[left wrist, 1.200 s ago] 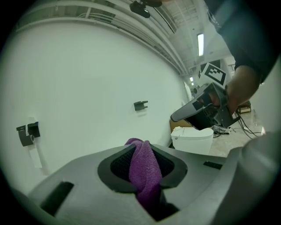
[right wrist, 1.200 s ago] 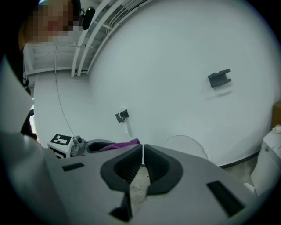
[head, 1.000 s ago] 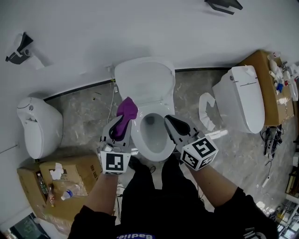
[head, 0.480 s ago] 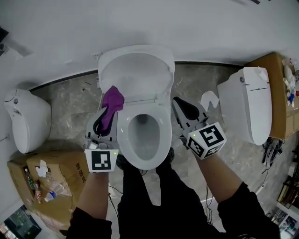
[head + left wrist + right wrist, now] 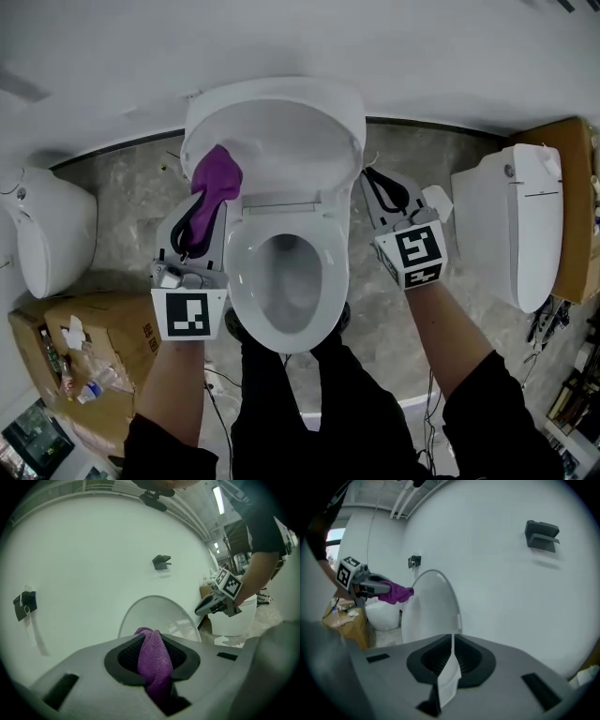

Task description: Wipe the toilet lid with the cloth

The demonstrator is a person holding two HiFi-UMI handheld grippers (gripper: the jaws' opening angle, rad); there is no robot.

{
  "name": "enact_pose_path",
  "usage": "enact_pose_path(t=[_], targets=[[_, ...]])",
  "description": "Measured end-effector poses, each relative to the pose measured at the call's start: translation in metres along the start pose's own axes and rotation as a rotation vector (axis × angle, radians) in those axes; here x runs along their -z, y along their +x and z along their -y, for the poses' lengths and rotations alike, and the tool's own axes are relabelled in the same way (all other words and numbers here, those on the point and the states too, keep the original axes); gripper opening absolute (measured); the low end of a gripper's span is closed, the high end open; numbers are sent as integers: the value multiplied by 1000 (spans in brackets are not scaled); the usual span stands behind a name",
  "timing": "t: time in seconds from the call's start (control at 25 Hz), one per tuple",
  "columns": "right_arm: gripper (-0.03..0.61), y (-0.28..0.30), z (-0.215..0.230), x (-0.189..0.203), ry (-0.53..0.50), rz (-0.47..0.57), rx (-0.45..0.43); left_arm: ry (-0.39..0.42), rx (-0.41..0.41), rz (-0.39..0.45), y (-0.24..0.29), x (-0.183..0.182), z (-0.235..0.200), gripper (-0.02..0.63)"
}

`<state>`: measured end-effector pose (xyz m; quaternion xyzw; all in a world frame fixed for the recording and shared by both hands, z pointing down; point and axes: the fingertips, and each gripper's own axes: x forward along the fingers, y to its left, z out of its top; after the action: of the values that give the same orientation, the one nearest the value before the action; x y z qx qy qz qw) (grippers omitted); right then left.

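Observation:
The white toilet lid (image 5: 281,141) stands raised against the wall, above the seat (image 5: 246,246) and the open bowl. My left gripper (image 5: 204,208) is shut on a purple cloth (image 5: 216,178), whose bunched end lies at the lid's left edge. In the left gripper view the cloth (image 5: 154,663) fills the jaws with the lid (image 5: 168,620) just behind. My right gripper (image 5: 384,192) hovers right of the lid, apart from it. Its jaws are shut on a thin white strip (image 5: 450,674). From the right gripper view, the cloth (image 5: 398,592) meets the lid (image 5: 431,606).
Another white toilet (image 5: 47,234) stands to the left and a third (image 5: 511,234) to the right. A cardboard box (image 5: 112,337) with litter sits at the lower left, another box (image 5: 577,206) at the far right. Black brackets (image 5: 541,534) hang on the wall. The person's legs stand before the bowl.
Both grippers have moved forward. The left one has brought the cloth up to the lid's left edge, and the right one has swung out from over the bowl to the lid's right side.

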<state>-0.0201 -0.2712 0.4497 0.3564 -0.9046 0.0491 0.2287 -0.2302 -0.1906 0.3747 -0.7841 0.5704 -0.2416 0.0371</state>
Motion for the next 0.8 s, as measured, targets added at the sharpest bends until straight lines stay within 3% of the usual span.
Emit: enact_pose_path(t=[0.24,0.52,0.8], targets=[[35,26,12,6,-100,-19,23,63,-6,-6,9,3,-11,81],[35,39,17,5,-92,-34,31,118,4,-36,16,5,-21,81],[35,42,18,5,-54,-14,28,164,6,-2,26,-3,-29,81]])
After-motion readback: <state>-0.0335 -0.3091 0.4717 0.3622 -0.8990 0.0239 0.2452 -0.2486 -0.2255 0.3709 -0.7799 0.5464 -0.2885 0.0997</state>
